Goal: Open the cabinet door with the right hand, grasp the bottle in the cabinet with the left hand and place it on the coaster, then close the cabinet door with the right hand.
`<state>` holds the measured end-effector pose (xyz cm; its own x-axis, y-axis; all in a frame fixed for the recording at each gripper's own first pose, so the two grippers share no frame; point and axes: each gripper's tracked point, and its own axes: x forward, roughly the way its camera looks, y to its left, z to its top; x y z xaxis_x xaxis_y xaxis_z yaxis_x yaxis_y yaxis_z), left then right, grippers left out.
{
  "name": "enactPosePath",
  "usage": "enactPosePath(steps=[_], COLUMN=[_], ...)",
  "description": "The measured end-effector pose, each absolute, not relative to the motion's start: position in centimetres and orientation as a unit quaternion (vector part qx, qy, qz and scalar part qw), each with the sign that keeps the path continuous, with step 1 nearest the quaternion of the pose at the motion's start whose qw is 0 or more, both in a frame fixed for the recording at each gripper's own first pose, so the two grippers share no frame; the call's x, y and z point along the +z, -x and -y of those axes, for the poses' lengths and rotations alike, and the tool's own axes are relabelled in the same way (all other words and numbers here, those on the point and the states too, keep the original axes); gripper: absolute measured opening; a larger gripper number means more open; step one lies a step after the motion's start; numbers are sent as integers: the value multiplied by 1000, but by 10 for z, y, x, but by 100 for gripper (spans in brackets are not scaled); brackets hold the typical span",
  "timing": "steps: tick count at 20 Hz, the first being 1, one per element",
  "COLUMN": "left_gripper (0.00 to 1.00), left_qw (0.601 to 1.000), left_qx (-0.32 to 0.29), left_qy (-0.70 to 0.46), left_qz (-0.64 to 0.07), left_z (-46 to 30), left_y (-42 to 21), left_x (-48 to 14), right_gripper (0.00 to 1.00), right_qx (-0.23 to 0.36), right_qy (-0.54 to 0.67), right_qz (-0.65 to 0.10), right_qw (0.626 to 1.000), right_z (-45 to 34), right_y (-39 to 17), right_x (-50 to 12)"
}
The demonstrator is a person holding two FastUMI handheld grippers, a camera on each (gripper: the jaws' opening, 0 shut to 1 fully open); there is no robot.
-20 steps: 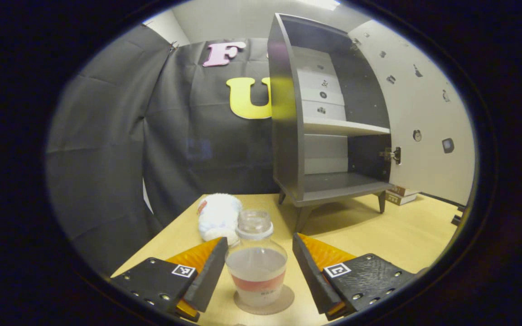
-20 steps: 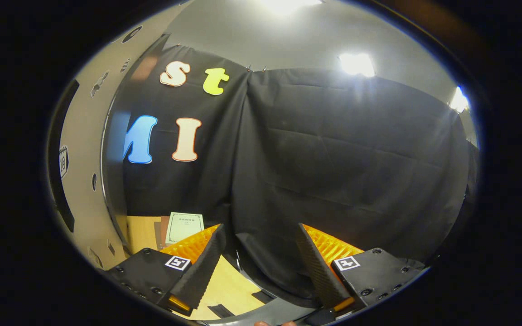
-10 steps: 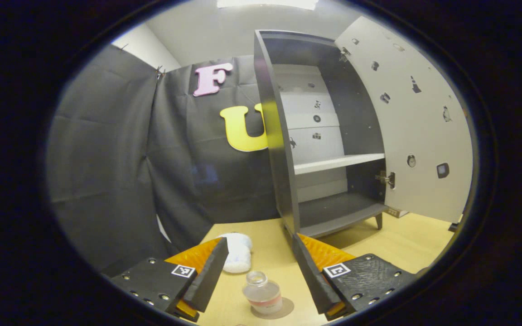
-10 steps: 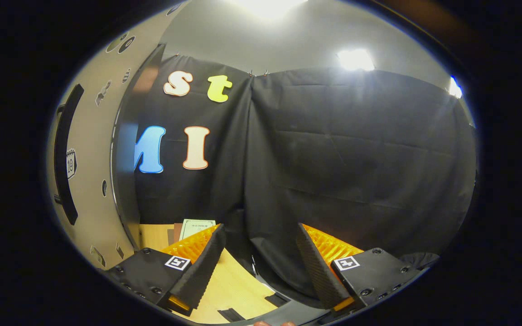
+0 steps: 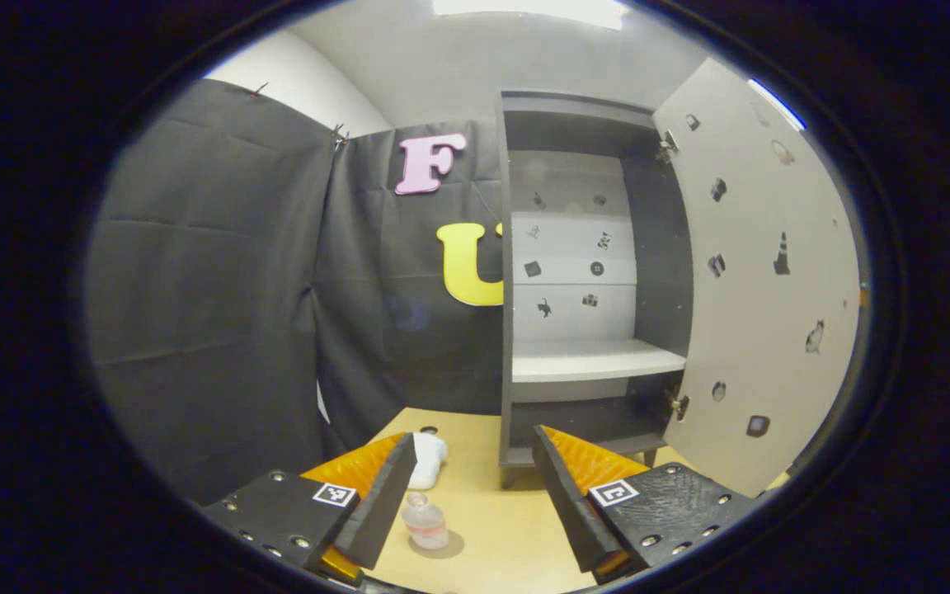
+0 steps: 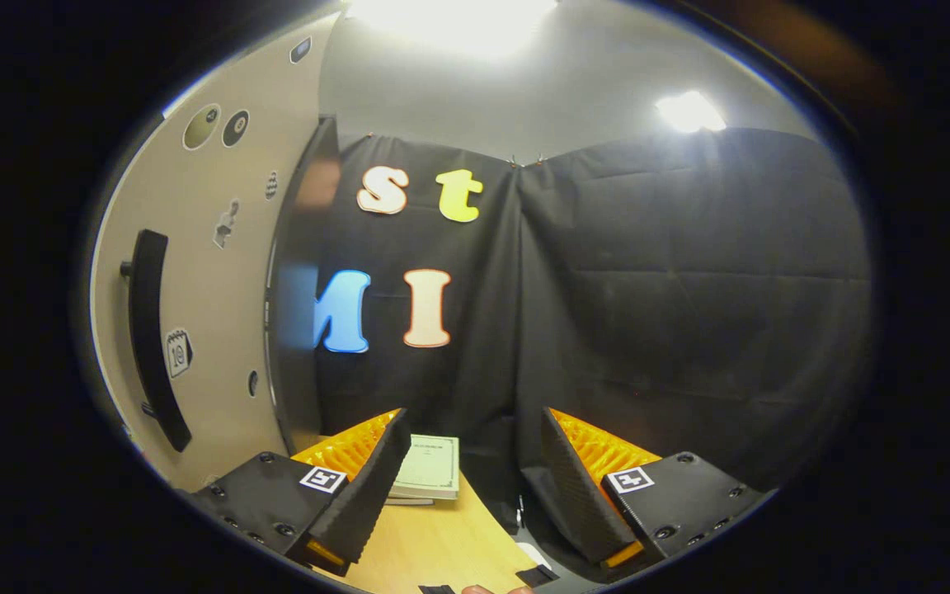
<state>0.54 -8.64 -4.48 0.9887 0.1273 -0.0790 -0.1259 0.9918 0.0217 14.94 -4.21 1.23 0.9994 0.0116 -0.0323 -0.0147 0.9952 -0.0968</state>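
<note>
The cabinet (image 5: 586,272) stands tall on the table (image 5: 491,528) ahead of my left gripper, dark frame, pale back panel dotted with small stickers, one light shelf (image 5: 594,360) across the middle. Both compartments, above and below that shelf, are bare. Its door (image 5: 759,289) hangs wide open on the right side, pale and sticker-speckled, hinges showing at top and bottom. From my right gripper's view I'm looking at the door's outer face (image 6: 195,289), with its long dark handle (image 6: 153,338) running upright on the left.

Down on the wooden tabletop, a white fluffy thing (image 5: 427,459) lies near the cabinet's left foot. Just in front of it sits the bottle (image 5: 425,521), upright, clear with a pale cap and a reddish band, resting on the round coaster (image 5: 444,544). It's small and low, peeking past my left gripper's left finger.

My left gripper (image 5: 468,483) hovers above the table with fingers spread apart, nothing between them, well clear of the bottle. My right gripper (image 6: 471,474) is spread wide too, gripping nothing, the handle off to its left. Beyond its fingers a pale booklet (image 6: 428,466) lies flat on the table by the black cloth.
</note>
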Motion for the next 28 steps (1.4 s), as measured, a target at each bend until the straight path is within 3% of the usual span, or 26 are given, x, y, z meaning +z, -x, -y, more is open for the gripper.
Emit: enactPosePath(steps=[10,14,18,19,21,28], left_gripper=[85,85,87,85,85,87], left_qw=[988,984,984,984,986,990], left_qx=[130,158,162,159,149,127], left_qy=[36,17,23,27,28,9], left_qz=[-78,-77,-74,-73,-72,-65], left_z=[126,121,105,103,95,55], left_y=[46,50,52,45,33,-1], left_x=[8,18,23,22,20,26], right_gripper=[97,94,100,94,97,96], right_qx=[192,235,253,252,257,233], right_qy=[-22,-24,-42,-49,-65,-63], right_qz=[-31,-42,-65,-70,-80,-88], right_qw=[981,971,964,964,961,967], right_z=[-18,-41,-58,-61,-71,-97], right_y=[-143,-131,-123,-123,-119,-105], right_x=[41,45,40,40,42,42])
